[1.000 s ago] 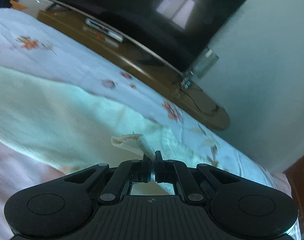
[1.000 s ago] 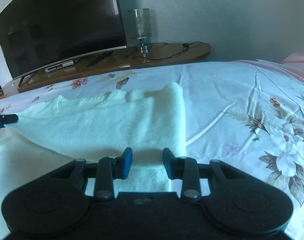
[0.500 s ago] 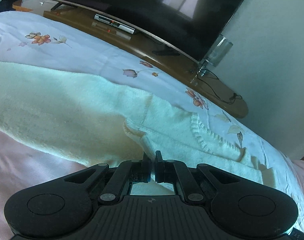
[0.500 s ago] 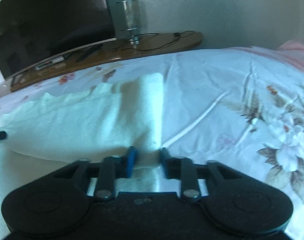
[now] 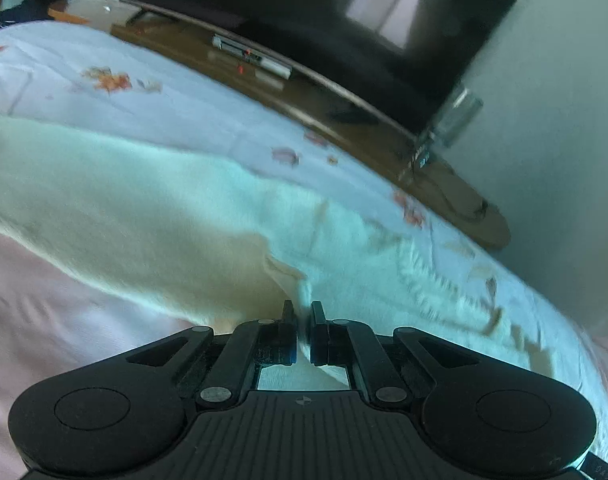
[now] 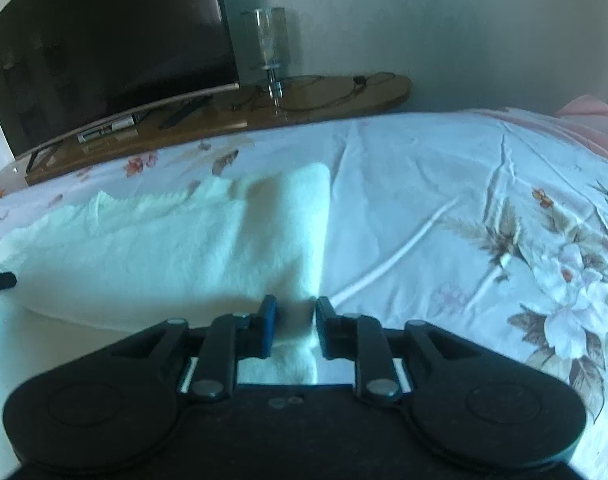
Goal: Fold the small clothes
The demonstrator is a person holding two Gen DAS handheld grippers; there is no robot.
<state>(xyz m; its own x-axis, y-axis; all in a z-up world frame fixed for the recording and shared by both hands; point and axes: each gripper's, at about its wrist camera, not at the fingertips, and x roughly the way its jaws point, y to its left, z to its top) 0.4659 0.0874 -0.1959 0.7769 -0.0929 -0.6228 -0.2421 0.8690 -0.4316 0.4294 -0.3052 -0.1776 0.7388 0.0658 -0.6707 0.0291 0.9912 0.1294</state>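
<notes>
Pale cream knitted garment [image 6: 175, 248] stretched sideways between both hand-held grippers on the floral bed sheet [image 6: 464, 200].

Left hand-held gripper [image 5: 302, 314] pinches one edge tight; right hand-held gripper [image 6: 295, 312], jaws opening, straddles the folded corner directly ahead. The soft, fuzzy knit has a scalloped hem.

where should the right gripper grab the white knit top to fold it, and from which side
Take the white knit top at its near right corner, where the folded edge runs toward the right gripper. Come in low from the near side along the floral bedsheet. That corner already lies between the jaws, which are opening, and the left gripper pinches the opposite end.
</notes>
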